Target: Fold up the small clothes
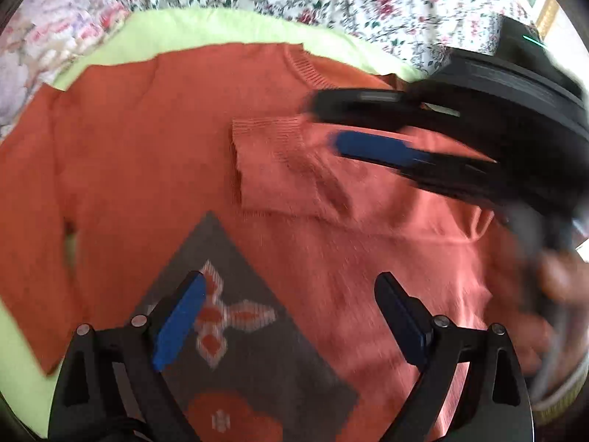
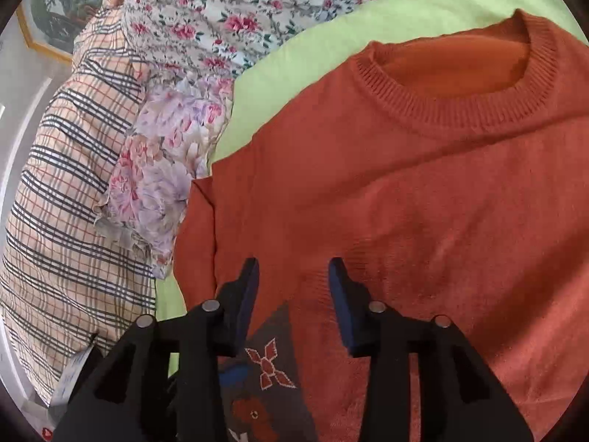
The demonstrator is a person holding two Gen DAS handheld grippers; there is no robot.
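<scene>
With one sleeve point(image 1: 272, 169) folded over the orange sweater point(image 1: 147, 147), both tools, the left tool point(image 1: 291, 316) and the right tool point(image 2: 294, 294), have fingers apart and empty, so the other sleeve point(image 1: 29, 221) should be gripped near its cuff and laid flat across

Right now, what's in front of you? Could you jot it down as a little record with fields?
garment: orange knit sweater, lying spread front up
collar: ribbed round neck
pattern: grey diamond patch with orange motifs
sleeve: one cuff folded across the chest
underlay: lime green sheet
nearby: floral cloth, checked fabric
left tool: open, holding nothing, over the patch
right tool: open, holding nothing, over the sweater
</scene>
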